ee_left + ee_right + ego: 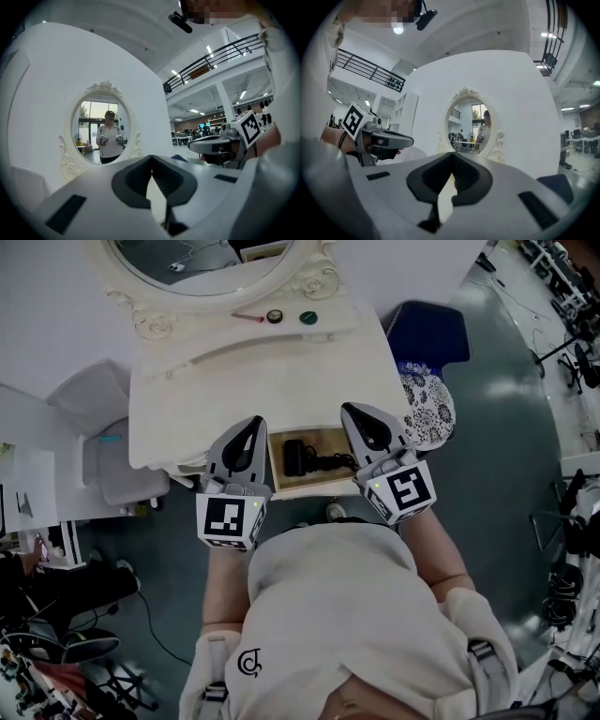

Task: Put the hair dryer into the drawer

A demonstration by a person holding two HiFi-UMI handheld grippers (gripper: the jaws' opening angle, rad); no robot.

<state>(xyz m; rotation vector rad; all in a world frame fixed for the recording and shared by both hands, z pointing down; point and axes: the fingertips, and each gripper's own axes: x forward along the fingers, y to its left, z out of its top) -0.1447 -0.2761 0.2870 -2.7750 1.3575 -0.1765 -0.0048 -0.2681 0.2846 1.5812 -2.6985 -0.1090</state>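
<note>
The black hair dryer (298, 457) lies with its cord inside the open wooden drawer (323, 439) of the white dressing table (262, 371). My left gripper (252, 422) hovers just left of the drawer and my right gripper (349, 410) just right of it, both pointing level toward the mirror. Neither touches the dryer. In the left gripper view the left gripper (151, 157) has its tips together with nothing between them. The right gripper (451, 154) looks the same in its own view, shut and empty.
An oval mirror (211, 263) stands at the table's back, with a red stick (247, 317) and two small round pots (275, 316) in front of it. A blue chair (431, 334) with a patterned cushion (427, 409) is at the right, a grey seat (112, 456) at the left.
</note>
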